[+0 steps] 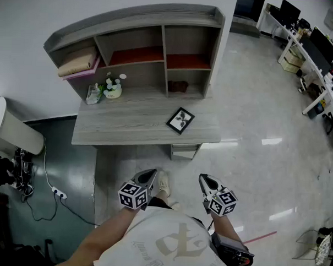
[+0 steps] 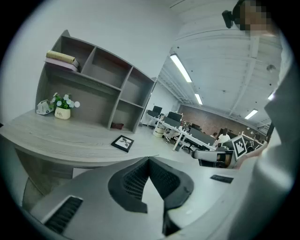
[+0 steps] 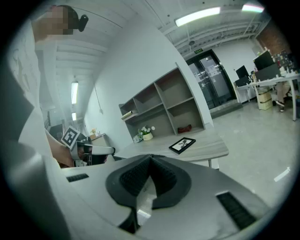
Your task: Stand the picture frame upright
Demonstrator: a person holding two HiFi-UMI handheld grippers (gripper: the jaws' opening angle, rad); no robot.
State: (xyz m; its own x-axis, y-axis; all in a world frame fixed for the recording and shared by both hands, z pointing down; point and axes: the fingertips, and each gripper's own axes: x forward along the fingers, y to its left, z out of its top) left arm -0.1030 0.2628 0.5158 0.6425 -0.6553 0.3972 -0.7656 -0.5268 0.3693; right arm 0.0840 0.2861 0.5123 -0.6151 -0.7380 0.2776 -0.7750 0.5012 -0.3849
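Picture frame (image 1: 180,120) lies flat and face up on the counter (image 1: 117,127), right of the middle and close to the front edge, not far from the front right corner. It is turned at an angle to the counter's edges, and its black border surrounds a pale picture with a dark sprig. Nothing touches it.

Along the back edge of the counter stands a shelf unit (image 1: 162,44) with open compartments. A folded stack of cloth (image 1: 77,61) fills the upper left compartment, and a small dark thing (image 1: 178,86) sits in the lower right one; what it is cannot be made out. Near the back left corner, in front of the shelf unit, a small pot of white flowers (image 1: 113,89) stands upright with a pale packet (image 1: 93,94) just beside it on the left.

The left gripper (image 1: 151,173) and the right gripper (image 1: 203,179) are both held over the glossy floor (image 1: 264,161), well short of the counter's front edge and close to the person's body, side by side and apart from each other. Both point toward the counter and a little downward. The fingers of each one are pressed together at the tips, with nothing between them. The frame is well apart from both
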